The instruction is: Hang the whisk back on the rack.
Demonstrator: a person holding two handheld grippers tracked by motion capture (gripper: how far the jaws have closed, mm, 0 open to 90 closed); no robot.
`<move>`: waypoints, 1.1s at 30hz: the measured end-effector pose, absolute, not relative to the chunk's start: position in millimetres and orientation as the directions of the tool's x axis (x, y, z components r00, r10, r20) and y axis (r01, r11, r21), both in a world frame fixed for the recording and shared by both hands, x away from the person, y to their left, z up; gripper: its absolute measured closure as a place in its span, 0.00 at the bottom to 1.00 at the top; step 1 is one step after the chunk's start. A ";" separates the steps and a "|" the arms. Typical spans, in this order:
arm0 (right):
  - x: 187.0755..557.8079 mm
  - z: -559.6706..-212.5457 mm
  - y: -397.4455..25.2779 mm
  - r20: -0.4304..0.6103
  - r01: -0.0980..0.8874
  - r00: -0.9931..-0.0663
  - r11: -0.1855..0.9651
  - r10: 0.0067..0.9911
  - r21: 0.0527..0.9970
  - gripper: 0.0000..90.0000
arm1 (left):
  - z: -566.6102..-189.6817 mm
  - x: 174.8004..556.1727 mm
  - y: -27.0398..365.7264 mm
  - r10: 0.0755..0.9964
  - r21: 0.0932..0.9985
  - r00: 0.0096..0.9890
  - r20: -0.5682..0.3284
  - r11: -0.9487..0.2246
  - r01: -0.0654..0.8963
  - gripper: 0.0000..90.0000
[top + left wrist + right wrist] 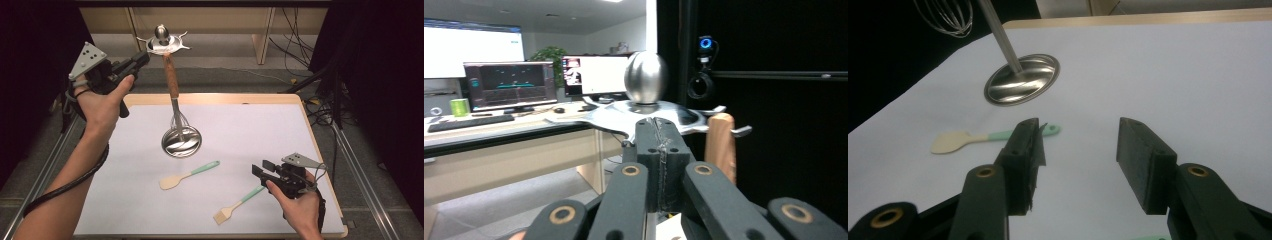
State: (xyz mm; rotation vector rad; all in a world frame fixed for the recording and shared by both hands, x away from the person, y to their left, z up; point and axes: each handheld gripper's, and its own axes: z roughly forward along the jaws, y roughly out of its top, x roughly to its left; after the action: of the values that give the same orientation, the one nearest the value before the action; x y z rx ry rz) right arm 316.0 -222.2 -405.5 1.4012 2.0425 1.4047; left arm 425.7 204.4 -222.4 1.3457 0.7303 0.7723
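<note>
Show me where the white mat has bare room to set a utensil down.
The white mat lies bare across its far right, between the round steel stand base and the wooden table edge. The left strip beside the left forearm is also free. It is crowded near the front: cream spatula with mint handle, mint-handled pastry brush and right gripper.

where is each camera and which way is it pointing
High view: sits above the person's side, looking forward and down on the table; both forearms, the left hand-held gripper and right hand-held gripper show.
Left gripper view: rides the raised left hand-held gripper, facing level at the utensil stand's top; its jaws stand closed against the top's rim.
Right gripper view: rides the right hand-held gripper low over the table, facing the stand's base and spatula; jaws apart.
Shared: the high and right gripper views both show the base and spatula.
</note>
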 end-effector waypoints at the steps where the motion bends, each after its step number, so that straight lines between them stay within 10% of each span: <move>1: 316.2 -405.9 -222.0 0.272 0.552 -0.481 0.047 0.834 0.832 0.58 | -221.8 428.6 206.5 0.836 0.996 0.549 -0.020 0.064 -0.062 0.99; 33: 316.1 -402.6 -222.2 0.314 0.581 -0.453 0.010 0.835 0.814 0.58 | -212.1 460.1 221.5 0.860 0.998 0.510 0.003 0.033 -0.061 0.93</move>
State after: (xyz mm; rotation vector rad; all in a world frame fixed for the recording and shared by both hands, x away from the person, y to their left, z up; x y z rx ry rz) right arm 316.1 -222.2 -402.6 1.4725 2.0298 1.4190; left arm 460.1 221.5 -212.1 1.3557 0.7693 0.8289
